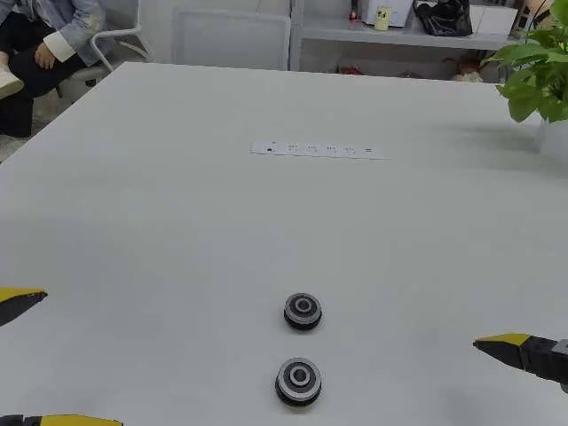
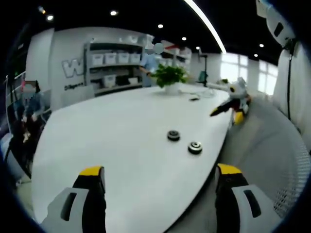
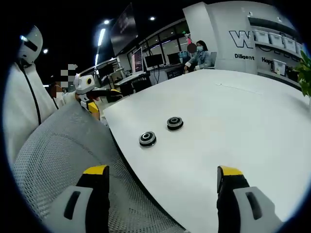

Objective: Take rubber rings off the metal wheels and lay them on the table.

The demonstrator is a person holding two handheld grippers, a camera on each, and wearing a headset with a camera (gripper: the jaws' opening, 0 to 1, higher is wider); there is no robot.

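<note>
Two small metal wheels lie flat on the white table (image 1: 177, 222), each with a dark rubber ring round it. The farther wheel (image 1: 303, 311) (image 2: 173, 135) (image 3: 175, 123) sits just behind the nearer wheel (image 1: 299, 381) (image 2: 195, 147) (image 3: 147, 139), which is close to the front edge. My left gripper (image 1: 78, 358) (image 2: 159, 170) is open at the lower left, well apart from the wheels, with nothing between its yellow-tipped jaws. At the lower right my right gripper (image 1: 524, 353) (image 3: 163, 170) is open too and holds nothing. Each gripper faces the wheels from its own side.
A white socket strip (image 1: 317, 149) lies across the middle of the table. At the far right corner a potted plant (image 1: 537, 80) stands. A person sits beyond the far left corner (image 1: 44, 44). A grey mesh chair back (image 3: 58, 155) is at the near edge.
</note>
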